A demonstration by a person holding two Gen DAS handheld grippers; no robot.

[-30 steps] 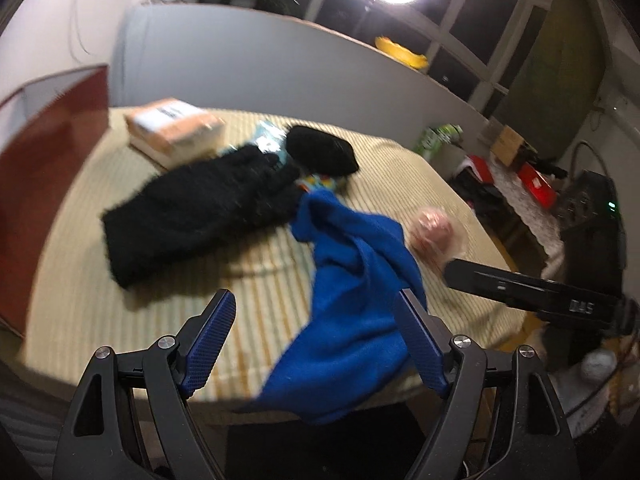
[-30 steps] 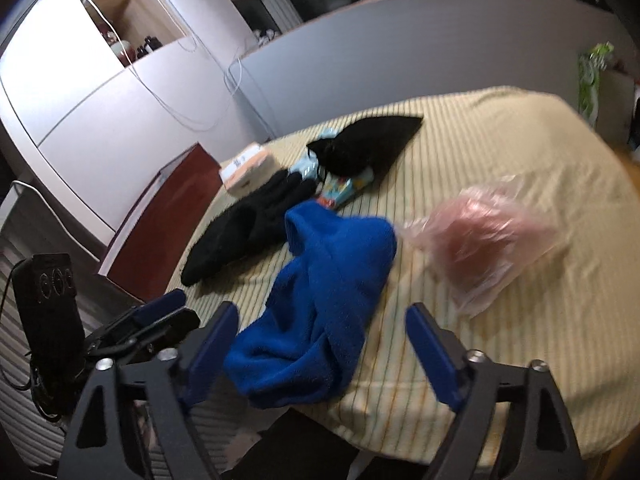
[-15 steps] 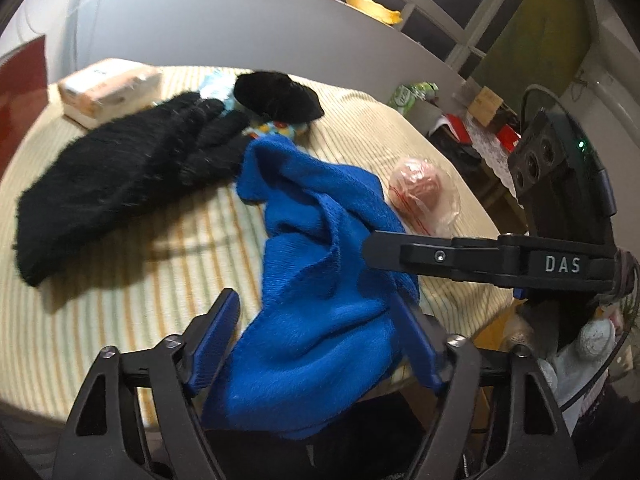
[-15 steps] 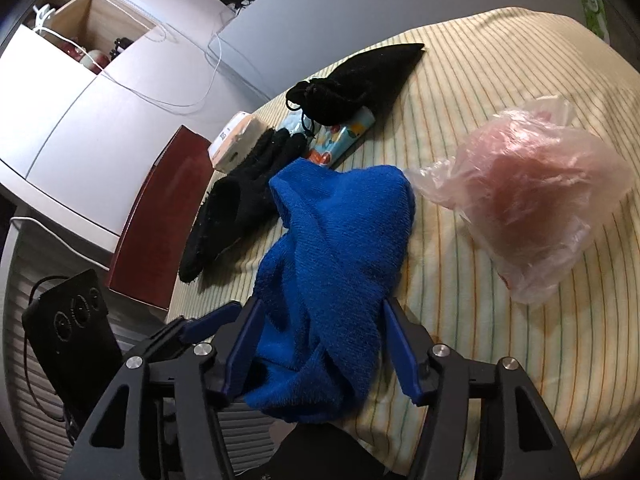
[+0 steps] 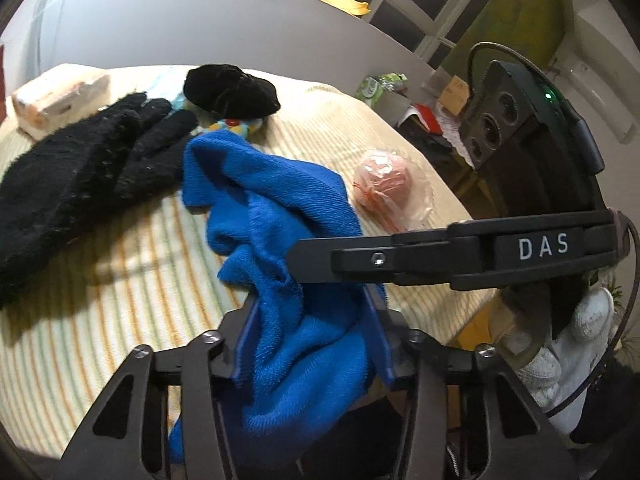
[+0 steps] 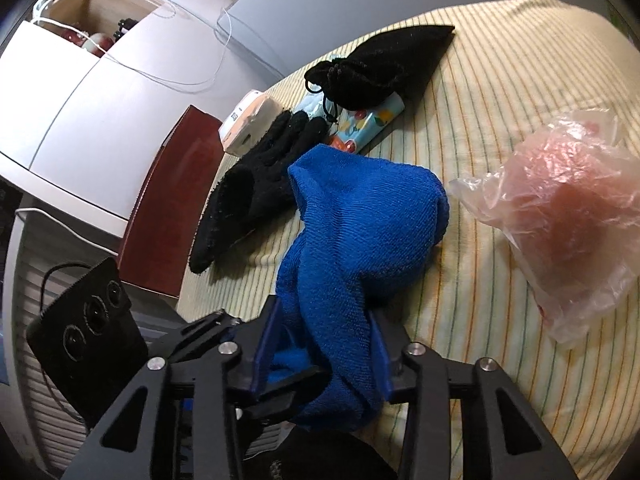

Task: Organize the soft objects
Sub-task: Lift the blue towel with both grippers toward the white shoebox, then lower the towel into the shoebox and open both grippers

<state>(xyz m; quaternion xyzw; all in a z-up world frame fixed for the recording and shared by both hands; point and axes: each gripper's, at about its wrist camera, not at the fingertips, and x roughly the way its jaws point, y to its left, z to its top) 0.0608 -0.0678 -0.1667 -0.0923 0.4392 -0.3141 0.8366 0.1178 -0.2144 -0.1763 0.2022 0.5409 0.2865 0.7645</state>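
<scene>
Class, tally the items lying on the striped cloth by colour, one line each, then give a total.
Black: 2, glove, pouch
Blue: 1, towel
Pink: 1, bag
Pale orange: 1, packet
Multicoloured: 1, pack
Total: 6

At the bottom of the left wrist view we see our left gripper [image 5: 310,340]: black skeletal finger arms with triangular cut-outs, silver screw heads at the joints, and flat blue pads on the inner faces. Across the right of that frame lies our right gripper [image 5: 320,256], a black bar lettered "DAS" in white, topped by a black camera block with three round lenses, a green light and a thin black cable. Below it, a white knitted glove [image 5: 560,360] covers our hand. The right wrist view shows the same black arms, blue pads and silver screws.
</scene>
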